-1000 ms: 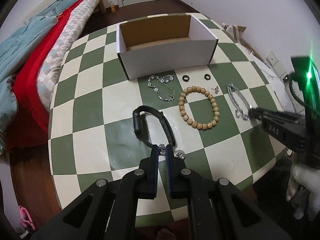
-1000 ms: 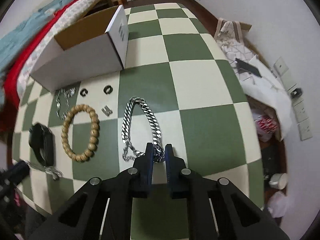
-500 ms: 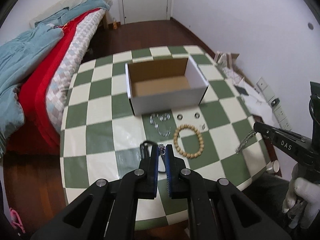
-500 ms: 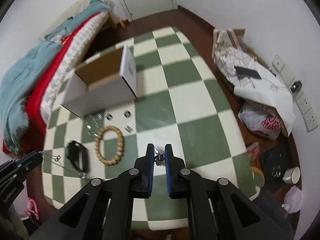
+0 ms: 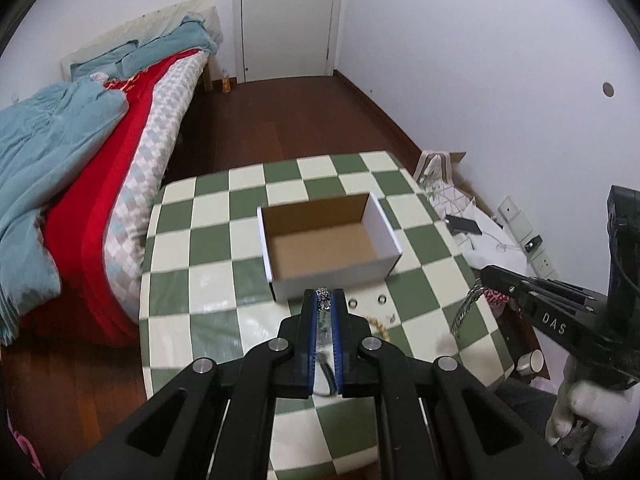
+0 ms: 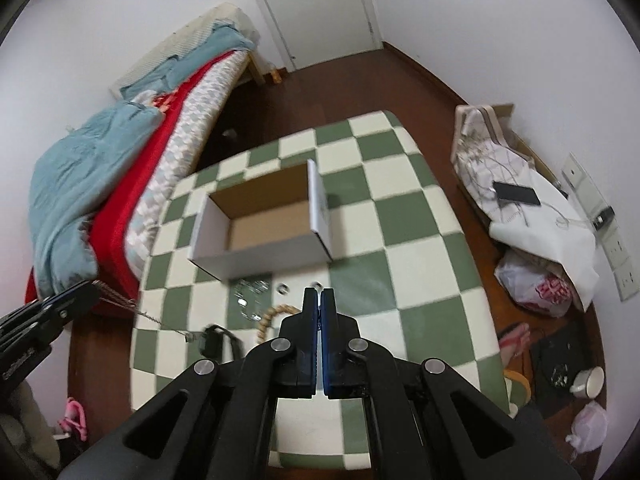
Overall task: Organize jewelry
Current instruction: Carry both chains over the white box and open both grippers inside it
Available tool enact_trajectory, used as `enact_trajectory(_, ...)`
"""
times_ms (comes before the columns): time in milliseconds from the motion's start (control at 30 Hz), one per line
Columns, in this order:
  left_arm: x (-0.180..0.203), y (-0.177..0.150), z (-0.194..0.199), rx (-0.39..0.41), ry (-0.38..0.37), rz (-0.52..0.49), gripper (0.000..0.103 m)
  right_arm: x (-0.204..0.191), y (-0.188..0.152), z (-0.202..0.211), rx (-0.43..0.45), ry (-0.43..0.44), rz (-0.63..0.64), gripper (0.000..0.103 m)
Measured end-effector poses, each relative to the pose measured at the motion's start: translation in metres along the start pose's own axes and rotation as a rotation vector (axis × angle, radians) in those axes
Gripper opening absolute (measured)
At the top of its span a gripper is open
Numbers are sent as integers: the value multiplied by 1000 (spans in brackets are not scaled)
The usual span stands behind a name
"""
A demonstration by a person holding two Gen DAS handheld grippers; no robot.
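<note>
A green-and-cream checkered table (image 5: 192, 248) carries an open white cardboard box (image 5: 332, 280) near its middle; just in front of the box lie two small dark rings (image 5: 382, 299), a tangled silver chain (image 6: 248, 294), a wooden bead bracelet (image 6: 266, 322) and a black wristband (image 6: 212, 340).

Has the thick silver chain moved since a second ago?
Yes. The chain then lay on the table right of the beads; now it hangs from the right tongs, lifted off.

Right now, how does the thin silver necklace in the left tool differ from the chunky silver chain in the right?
The thin silver necklace in the left tool is fine and trails in a long line; the chunky silver chain in the right tool is thick-linked and hangs in a short bunch. Both are silver and clamped.
</note>
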State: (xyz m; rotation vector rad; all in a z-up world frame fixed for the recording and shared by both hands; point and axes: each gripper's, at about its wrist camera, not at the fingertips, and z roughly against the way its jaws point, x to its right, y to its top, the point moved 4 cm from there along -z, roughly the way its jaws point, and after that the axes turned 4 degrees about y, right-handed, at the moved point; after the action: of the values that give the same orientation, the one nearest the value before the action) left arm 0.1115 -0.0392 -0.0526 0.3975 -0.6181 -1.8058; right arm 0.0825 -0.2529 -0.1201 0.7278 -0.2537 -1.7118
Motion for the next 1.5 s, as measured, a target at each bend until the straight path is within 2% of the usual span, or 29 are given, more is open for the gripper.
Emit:
enact_trajectory(300, -6, 55, -39, -2, 29, -12, 4, -41, 57, -11, 11, 49, 81, 1)
enact_trajectory(500, -13, 84, -86, -85, -31, 50, 4, -58, 100, -50, -21, 58, 95, 1)
enact_trajectory(667, -11, 99, -123, -152, -40, 44, 4, -59, 125, -93, -86, 50, 88, 1)
enact_trajectory(833, -21, 107, -147, -199, -35, 66, 5, -58, 136, -133, -166, 40, 78, 1)
enact_trajectory(1033, -38, 109, -161, -229, 25, 84, 10, -47, 142, -170, -290, 93, 0, 2)
enact_trajectory(1067, -39, 108, -162, -226, 38, 80, 18, -45, 142, -172, -297, 95, -9, 5)
enact_trajectory(1100, -41, 106, -163, -222, 49, 80, 38, -42, 143, -175, -308, 89, -15, 10)
enact_trajectory(1133, -44, 104, -163, -217, 63, 81, 52, -38, 143, -176, -311, 79, -24, 27)
enact_trajectory(1167, -47, 102, -162, -206, 77, 83, 80, -36, 143, -176, -307, 64, -26, 47)
enact_trajectory(1200, -50, 100, -161, -189, 93, 87, 91, -35, 143, -174, -303, 51, -22, 54)
enact_trajectory(1233, -53, 96, -159, -174, 121, 85, 92, -33, 141, -172, -294, 37, -14, 58)
enact_trajectory(1267, -55, 93, -160, -175, 140, 83, 92, -32, 140, -169, -287, 9, 1, 58)
enact_trajectory(1300, -58, 89, -161, -178, 164, 80, 97, -32, 138, -167, -281, -21, 25, 60)
enact_trajectory(1333, -60, 84, -161, -178, 187, 74, 102, -33, 135, -165, -279, -49, 50, 68)
enact_trajectory(1367, -62, 79, -161, -175, 202, 69, 103, -32, 133, -163, -280, -76, 67, 80)
enact_trajectory(1433, -64, 69, -159, -162, 222, 69, 103, -33, 124, -160, -271, -137, 108, 94)
enact_trajectory(1500, -67, 61, -157, -147, 239, 71, 103, -31, 115, -159, -272, -187, 130, 96)
